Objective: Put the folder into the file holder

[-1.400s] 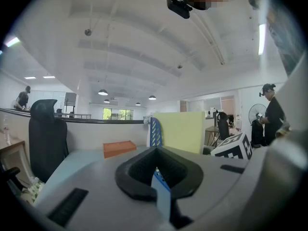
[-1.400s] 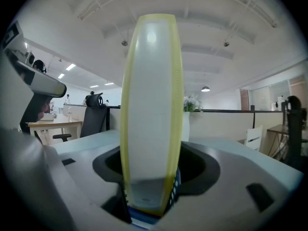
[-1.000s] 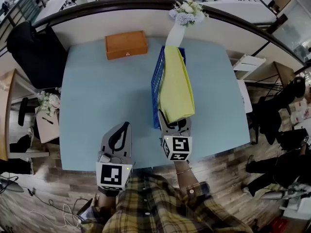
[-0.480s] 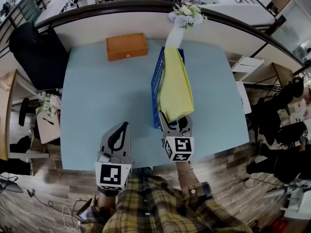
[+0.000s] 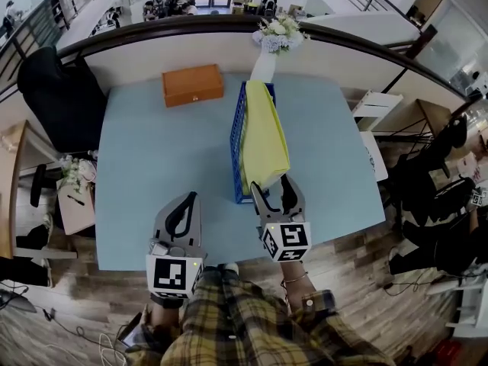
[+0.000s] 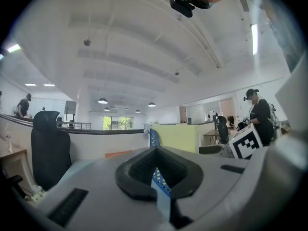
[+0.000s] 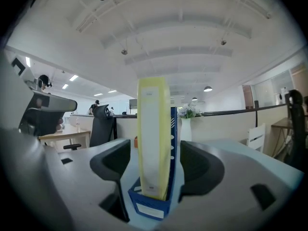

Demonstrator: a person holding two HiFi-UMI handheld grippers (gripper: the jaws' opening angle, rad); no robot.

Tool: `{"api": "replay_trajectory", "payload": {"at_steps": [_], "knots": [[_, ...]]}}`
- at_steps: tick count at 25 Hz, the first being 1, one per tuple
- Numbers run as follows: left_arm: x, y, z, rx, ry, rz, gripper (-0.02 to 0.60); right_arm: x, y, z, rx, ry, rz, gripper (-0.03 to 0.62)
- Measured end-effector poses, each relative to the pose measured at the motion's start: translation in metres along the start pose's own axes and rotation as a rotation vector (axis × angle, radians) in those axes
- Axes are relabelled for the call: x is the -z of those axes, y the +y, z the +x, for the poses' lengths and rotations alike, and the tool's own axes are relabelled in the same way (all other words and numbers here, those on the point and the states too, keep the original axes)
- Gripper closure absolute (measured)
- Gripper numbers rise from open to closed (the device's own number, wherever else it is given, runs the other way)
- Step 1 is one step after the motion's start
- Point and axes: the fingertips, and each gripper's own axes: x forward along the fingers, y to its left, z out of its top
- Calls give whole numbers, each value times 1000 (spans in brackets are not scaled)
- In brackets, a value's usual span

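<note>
Yellow folder (image 5: 263, 139): one, standing on edge inside the blue file holder (image 5: 237, 147) and rising above its rim.
File holder: one, sitting on the pale blue counter (image 5: 152, 166), its long side running away from the person.
Tongs: two pairs.
Left tongs (image 5: 191, 198): pressing together with nothing between them, pointing across the counter from its near edge, well apart from the holder.
Right tongs (image 5: 271, 187): spreading apart at the holder's near end and gripping nothing. The folder's narrow end is showing in the gap, with space on both sides.
Other things on the counter: one orange box (image 5: 192, 85) lying near the far left corner, apart from the holder; one white vase of flowers (image 5: 276, 33) standing just beyond the holder's far end.
Beside the counter: one black chair (image 5: 53, 82) standing at its left.
Head view only: taking in the whole counter, the box, the vase and both pairs of tongs at once.
Right gripper view only: showing a pale strip running down the folder's spine and a white label on the holder's near end.
Left gripper view only: catching the marker cube (image 6: 248, 142) of the right tongs at its right edge, and one person (image 6: 260, 117) standing behind it.
</note>
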Motion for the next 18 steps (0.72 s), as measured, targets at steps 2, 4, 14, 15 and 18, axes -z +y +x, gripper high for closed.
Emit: {"api": "replay_trajectory", "payload": {"at_steps": [2,4,14,15,18], "knots": [[-7,-4,-3,7,-16,9,590,-8,-1,-12,-9,-8,5,289],[-13,-8,-6,15,-28,13,591,-15,-1,-25,-21,-11,15,289],[-20,-29,-16,73,-45,25,591,-46,-6,-90,-51,-33,17,290],[-20,-32,-17,81,-44,24,589,-48,-4,-96,-61,-33,18,290],[-21,-45,-17,121,-45,23,591,-53,-1,-114,-95,-32,42,293]]}}
